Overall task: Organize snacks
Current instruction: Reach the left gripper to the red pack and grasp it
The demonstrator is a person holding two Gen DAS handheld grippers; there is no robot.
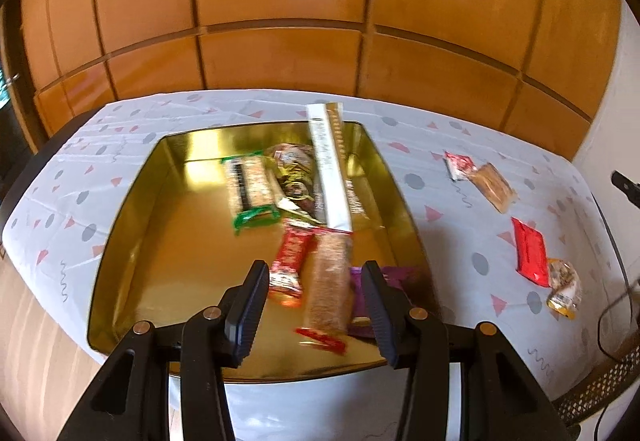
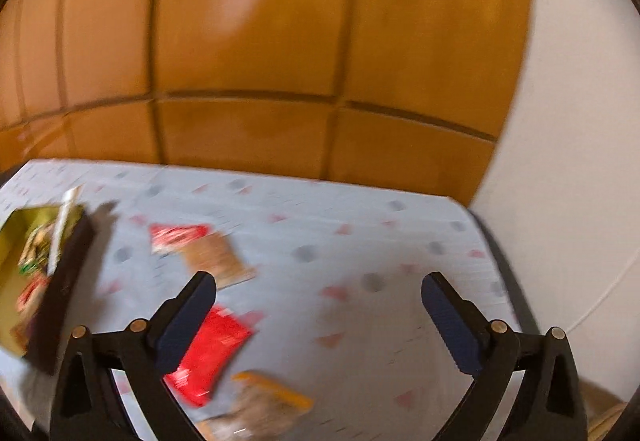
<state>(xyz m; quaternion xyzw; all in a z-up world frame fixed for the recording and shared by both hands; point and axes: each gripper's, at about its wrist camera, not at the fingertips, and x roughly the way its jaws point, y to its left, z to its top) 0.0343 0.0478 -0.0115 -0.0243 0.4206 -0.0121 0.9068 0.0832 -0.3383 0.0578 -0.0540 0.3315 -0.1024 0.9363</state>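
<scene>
A gold tin [image 1: 132,241] stands on the patterned tablecloth and holds several snacks: a green bar [image 1: 250,193], a long white pack [image 1: 332,169], a small red bar [image 1: 290,265] and a brown bar [image 1: 330,281]. My left gripper [image 1: 316,305] is open above the tin's near side, and the brown bar lies loose between its fingers. My right gripper [image 2: 318,317] is open and empty over the cloth. A red pack [image 2: 212,353] lies by its left finger. A tan snack [image 2: 260,409] lies near it. A red-and-brown snack [image 2: 200,249] lies farther off.
In the left wrist view a red-and-brown snack [image 1: 480,177], a red pack [image 1: 530,253] and a small clear bag [image 1: 564,289] lie on the cloth [image 1: 440,201] right of the tin. Wooden panelling [image 1: 280,1] stands behind the table. The tin's corner shows in the right wrist view [image 2: 24,241].
</scene>
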